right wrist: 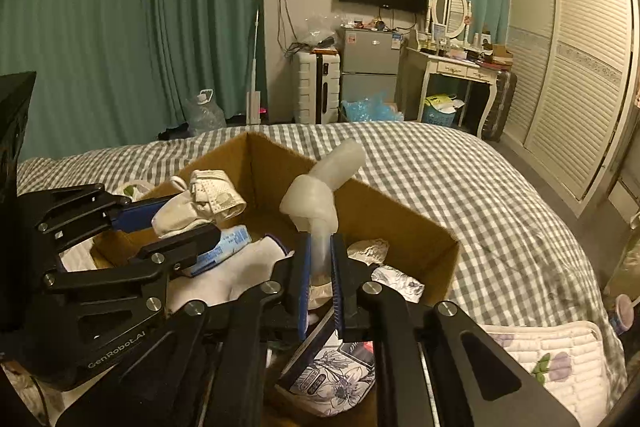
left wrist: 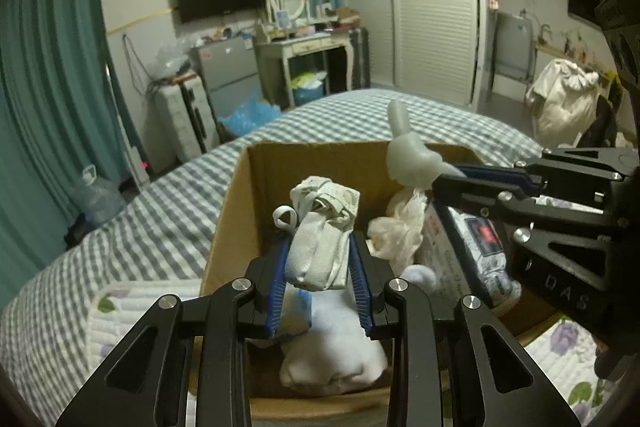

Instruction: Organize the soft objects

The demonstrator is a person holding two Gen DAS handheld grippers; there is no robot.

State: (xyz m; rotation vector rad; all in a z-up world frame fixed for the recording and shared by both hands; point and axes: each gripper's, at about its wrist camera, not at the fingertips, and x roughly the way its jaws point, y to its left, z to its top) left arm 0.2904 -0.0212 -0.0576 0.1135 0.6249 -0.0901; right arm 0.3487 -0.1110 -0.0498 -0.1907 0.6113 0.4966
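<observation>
An open cardboard box (left wrist: 236, 195) (right wrist: 404, 223) sits on the checked bed. My left gripper (left wrist: 320, 251) is shut on a rolled grey-white sock bundle (left wrist: 320, 247) and holds it above the box; the bundle shows in the right wrist view (right wrist: 192, 207) too. My right gripper (right wrist: 320, 247) is shut on a knotted translucent white glove (right wrist: 316, 199) and holds it over the box; the glove also shows in the left wrist view (left wrist: 408, 155). Inside the box lie a white sock (left wrist: 340, 351), a crumpled white cloth (left wrist: 396, 227) and a printed tissue pack (left wrist: 468, 259).
The grey-checked bed (right wrist: 460, 179) spreads around the box. A quilted floral mat (left wrist: 132, 311) (right wrist: 560, 359) lies under the box near me. Beyond the bed stand a suitcase (right wrist: 316, 87), a small fridge (right wrist: 368, 63), a dressing table (right wrist: 456, 67) and a wardrobe (right wrist: 580, 67).
</observation>
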